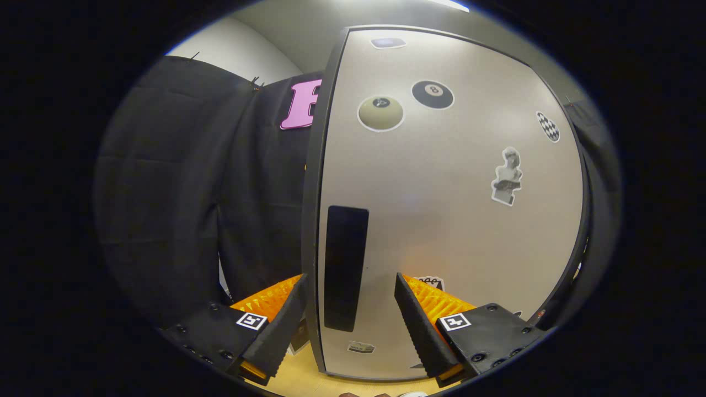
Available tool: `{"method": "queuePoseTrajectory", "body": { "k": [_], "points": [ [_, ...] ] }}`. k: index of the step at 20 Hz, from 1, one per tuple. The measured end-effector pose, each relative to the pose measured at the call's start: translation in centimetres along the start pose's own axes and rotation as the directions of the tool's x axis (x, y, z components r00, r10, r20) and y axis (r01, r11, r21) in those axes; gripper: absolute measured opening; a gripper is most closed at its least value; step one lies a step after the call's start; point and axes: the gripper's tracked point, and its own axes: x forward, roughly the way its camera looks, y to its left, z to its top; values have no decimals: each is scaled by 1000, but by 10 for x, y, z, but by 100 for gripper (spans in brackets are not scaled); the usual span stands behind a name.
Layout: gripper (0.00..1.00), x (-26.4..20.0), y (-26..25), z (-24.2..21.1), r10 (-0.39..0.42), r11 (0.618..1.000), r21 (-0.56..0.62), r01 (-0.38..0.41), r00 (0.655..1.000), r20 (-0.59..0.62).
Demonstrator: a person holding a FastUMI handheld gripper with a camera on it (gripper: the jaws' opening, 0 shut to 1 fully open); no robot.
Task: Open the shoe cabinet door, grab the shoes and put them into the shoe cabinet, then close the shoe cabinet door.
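Black cloth (pixel 182 182) is hung as the booth's wall on the left, with a pale wall and ceiling seen above it. A light wooden floor (pixel 300 380) is seen beneath the fingers.

Shoe cabinet door (pixel 441 220): pale panel in a dark frame, close ahead and taking up the right and centre of the scene. It is decorated with stickers, among them a black billiard-ball sticker (pixel 433 94) and a pale ball sticker (pixel 380 113) high up, and a bust sticker (pixel 507 176) to the right. A dark vertical handle recess (pixel 346 268) is set near the door's left edge.

Gripper (pixel 349 285): fingers spread wide, nothing clasped. The left finger (pixel 284 320) is placed outside the door's left edge; the right finger is in front of the panel, right of the recess. The edge and handle strip thus lie between the fingers. Contact with the door cannot be confirmed.

Whether the door is ajar or fully closed cannot be told. Shoes are not to be located from this position.

Step judged in hand: taking hold of the door edge for swinging it. For a sound grip, the fingers should be advanced so the edge is seated deep between the pads, then closed squarely. The pull is best made along the hinge arc, hinges presumably on the right, so that twisting and slipping off the thin edge are avoided.
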Motion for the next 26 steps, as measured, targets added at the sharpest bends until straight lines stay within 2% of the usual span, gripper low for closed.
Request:
{"method": "queuePoseTrajectory", "body": {
  "k": [2, 5, 9, 10, 15, 16, 19, 20, 23, 24, 26],
  "points": [
    [98, 3, -4, 1, -37, 999, 17, 37, 999, 7],
    [88, 6, -5, 5, -95, 995, 18, 95, 995, 12],
    [53, 8, 10, -8, -83, 995, 51, 86, 995, -60],
    [40, 7, 10, -10, -94, 993, 59, 98, 993, -71],
    [35, 8, 10, -9, -134, 989, 49, 138, 988, -82],
    [31, 8, 9, -9, -136, 989, 46, 140, 987, -83],
    [27, 8, 10, -9, -124, 991, 33, 127, 990, -61],
    [19, 7, 11, -9, -123, 991, 39, 125, 991, -60],
    [15, 4, 11, -10, -118, 991, 51, 121, 991, -61],
    [10, 3, 11, -10, -111, 992, 46, 115, 992, -66],
    [10, -4, 11, -11, -99, 994, 39, 102, 993, -66]
  ]
}}
